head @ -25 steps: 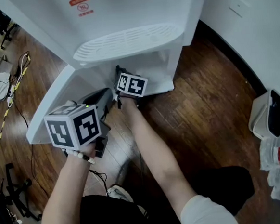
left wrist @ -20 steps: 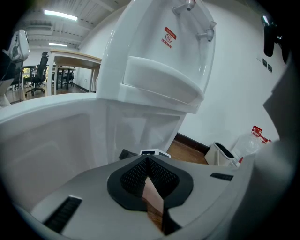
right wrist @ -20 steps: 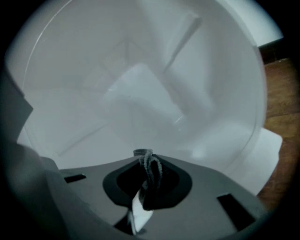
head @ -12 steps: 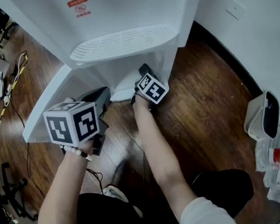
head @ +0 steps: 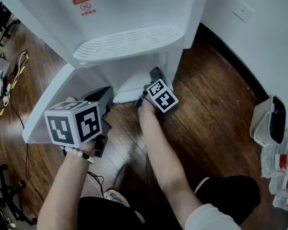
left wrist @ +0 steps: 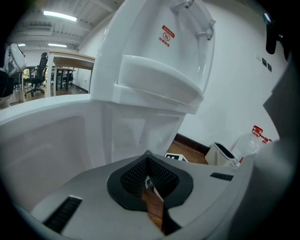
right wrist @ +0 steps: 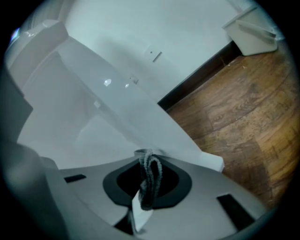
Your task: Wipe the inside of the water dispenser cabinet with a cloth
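At the lower front lip of the water dispenser cabinet (head: 126,76), toward its 4 o'clock corner: the right gripper (head: 154,78), jaws clamped on a fold of grey cloth (right wrist: 150,179). The cloth stands as a narrow looped strand between the pads. It lies close to the cabinet's white bottom edge, though contact cannot be confirmed.

At 8 o'clock from it, just outside the opening: the left gripper (head: 106,97), jaws drawn to a narrow slit, with nothing between them but a sliver of floor seen through the gap. It points into the cabinet and performs no visible work.

Change noted: one second ago the right gripper sat further in and toward 10 o'clock, under the drip tray (head: 128,43). It has since travelled across to the right-hand front corner. Judgement: this reads as one wiping pass along the cabinet floor, finishing at the edge. The side and back walls are likely still to be wiped.

Surroundings:
- Cabinet door (head: 47,109), white, swung open toward 9 o'clock.
- Dark wooden floor (head: 208,107) all round.
- White bin (head: 269,119) at 3 o'clock, well apart.
- Bottles with red labels (head: 283,164) at 4 o'clock, beside the bin.
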`<move>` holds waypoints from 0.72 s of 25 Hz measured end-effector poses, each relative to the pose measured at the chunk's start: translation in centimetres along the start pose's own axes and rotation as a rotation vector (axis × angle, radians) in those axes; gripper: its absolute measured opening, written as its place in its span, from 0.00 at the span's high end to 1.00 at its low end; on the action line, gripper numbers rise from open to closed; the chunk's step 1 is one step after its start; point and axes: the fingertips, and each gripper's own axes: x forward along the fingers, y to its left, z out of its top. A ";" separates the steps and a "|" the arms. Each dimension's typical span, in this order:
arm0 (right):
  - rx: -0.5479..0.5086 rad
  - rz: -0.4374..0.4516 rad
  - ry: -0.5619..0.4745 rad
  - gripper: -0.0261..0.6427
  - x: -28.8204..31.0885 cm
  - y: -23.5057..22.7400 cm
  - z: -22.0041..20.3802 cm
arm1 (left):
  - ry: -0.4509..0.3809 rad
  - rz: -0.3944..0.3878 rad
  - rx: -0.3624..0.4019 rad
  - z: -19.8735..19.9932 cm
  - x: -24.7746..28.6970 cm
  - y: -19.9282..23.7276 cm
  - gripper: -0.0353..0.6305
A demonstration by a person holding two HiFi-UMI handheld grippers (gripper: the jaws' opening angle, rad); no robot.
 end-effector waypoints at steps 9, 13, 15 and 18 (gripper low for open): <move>-0.099 0.165 0.187 0.90 -0.6 5.3 -7.0 | -0.002 0.001 -0.003 0.0 -0.3 0.3 0.96; -0.179 0.279 0.317 0.90 -2.2 8.4 -12.2 | -0.002 0.003 -0.005 0.0 -0.4 0.4 0.96; -0.205 0.308 0.359 0.90 -2.8 9.2 -13.9 | -0.004 0.010 -0.005 0.0 -0.5 0.6 0.96; -0.223 0.327 0.384 0.90 -3.3 9.8 -15.0 | -0.005 0.026 0.013 0.1 -0.7 0.7 0.96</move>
